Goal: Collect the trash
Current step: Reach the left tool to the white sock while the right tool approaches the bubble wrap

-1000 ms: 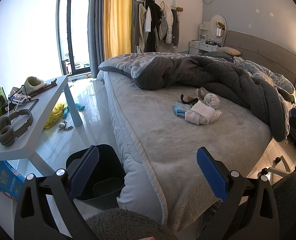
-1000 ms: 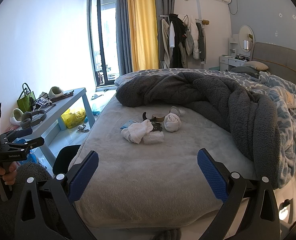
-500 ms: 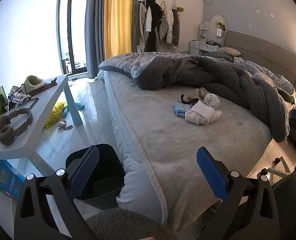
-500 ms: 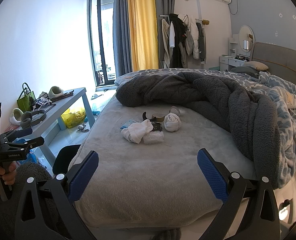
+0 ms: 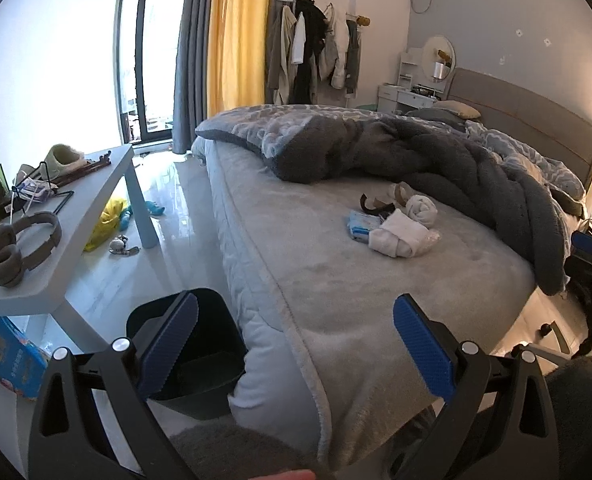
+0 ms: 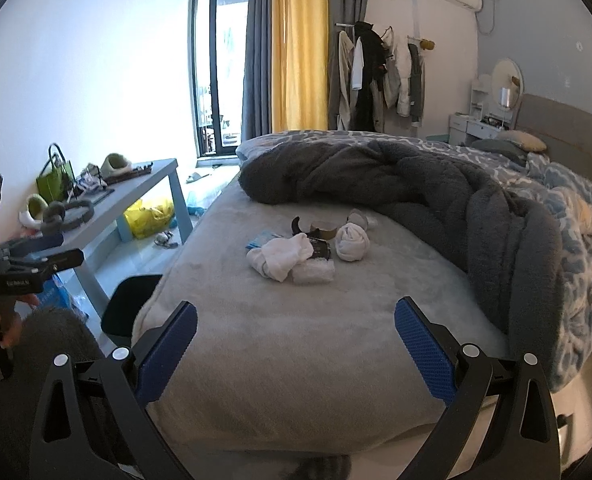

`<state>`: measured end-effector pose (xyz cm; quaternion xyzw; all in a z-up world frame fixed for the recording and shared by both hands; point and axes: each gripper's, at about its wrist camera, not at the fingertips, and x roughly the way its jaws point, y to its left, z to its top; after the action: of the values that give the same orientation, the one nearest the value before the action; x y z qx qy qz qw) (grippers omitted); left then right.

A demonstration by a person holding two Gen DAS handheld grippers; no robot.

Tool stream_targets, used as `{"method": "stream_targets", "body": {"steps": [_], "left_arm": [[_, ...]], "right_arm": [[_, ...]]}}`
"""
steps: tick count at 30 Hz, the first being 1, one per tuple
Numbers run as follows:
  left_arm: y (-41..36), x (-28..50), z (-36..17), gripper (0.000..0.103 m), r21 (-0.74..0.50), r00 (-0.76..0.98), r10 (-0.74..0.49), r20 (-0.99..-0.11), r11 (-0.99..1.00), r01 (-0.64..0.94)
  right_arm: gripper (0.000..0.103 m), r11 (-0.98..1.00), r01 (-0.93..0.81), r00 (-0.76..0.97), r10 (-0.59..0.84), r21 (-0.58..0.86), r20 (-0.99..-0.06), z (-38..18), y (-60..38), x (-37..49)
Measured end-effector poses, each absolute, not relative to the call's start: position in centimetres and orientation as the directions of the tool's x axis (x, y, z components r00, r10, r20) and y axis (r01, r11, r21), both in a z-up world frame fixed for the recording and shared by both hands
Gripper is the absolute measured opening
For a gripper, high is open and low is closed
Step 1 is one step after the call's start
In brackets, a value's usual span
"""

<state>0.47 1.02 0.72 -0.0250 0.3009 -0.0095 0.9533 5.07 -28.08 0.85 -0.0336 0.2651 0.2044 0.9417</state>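
- A small heap of clutter sits mid-bed on the grey cover: a blue packet [image 5: 360, 227], a folded white cloth [image 5: 396, 233], a rolled white sock [image 5: 422, 207], a clear crinkled wrapper [image 6: 312, 271] and a curl of brown tape [image 6: 323, 229], all touching or just beside one another
- A black bin [image 5: 191, 354] stands on the pale floor against the near corner of the bed [image 5: 296, 280], its mouth open
- The left gripper [image 5: 296, 346] hangs above that corner with its blue-padded jaws spread wide and nothing between them, the bin under its left finger
- The right gripper [image 6: 296, 346] hovers over the foot of the bed, jaws likewise wide apart and empty, well short of the heap
- A dark grey blanket [image 6: 436, 184] is bunched across the far half of the bed, just behind the heap
- A low grey table [image 5: 75, 236] beside the bed carries headphones [image 5: 19, 248], a green bag [image 6: 55, 182] and a slipper [image 5: 61, 158]
- A yellow bag [image 6: 149, 216] lies on the floor under the table, and a blue package [image 5: 5, 356] lies by its near end
- A yellow curtain [image 6: 300, 44] and a rack of coats [image 6: 376, 76] line the far wall
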Motion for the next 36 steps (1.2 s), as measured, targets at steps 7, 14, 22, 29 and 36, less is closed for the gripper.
{"method": "stream_targets", "body": {"steps": [7, 14, 22, 29, 36], "left_arm": [[0.7, 2.8, 0.4, 0.099, -0.097, 0.811, -0.106, -0.576, 0.993, 0.060], [-0.4, 6.5, -0.6, 0.085, -0.120, 0.782, -0.183, -0.596, 0.983, 0.139], [-2.1, 10.6, -2.3, 0.070, -0.156, 0.740, -0.270, -0.617, 0.963, 0.221], [-3.6, 14.0, -4.1, 0.061, -0.223, 0.683, -0.364, -0.633, 0.931, 0.290], [-5.3, 17.7, -5.6, 0.060, -0.306, 0.625, -0.441, -0.643, 0.897, 0.319]], "right_arm": [[0.100, 0.904, -0.422, 0.754, 0.395, 0.074, -0.525, 0.5, -28.0, 8.3], [0.089, 0.875, -0.473, 0.692, 0.439, 0.099, -0.574, -1.0, -27.1, 13.3], [0.081, 0.855, -0.503, 0.618, 0.455, 0.122, -0.641, -4.7, -25.9, 17.7], [0.079, 0.842, -0.517, 0.561, 0.470, 0.156, -0.681, -7.3, -25.8, 20.0], [0.078, 0.830, -0.535, 0.537, 0.479, 0.158, -0.695, -8.5, -25.7, 21.6]]}}
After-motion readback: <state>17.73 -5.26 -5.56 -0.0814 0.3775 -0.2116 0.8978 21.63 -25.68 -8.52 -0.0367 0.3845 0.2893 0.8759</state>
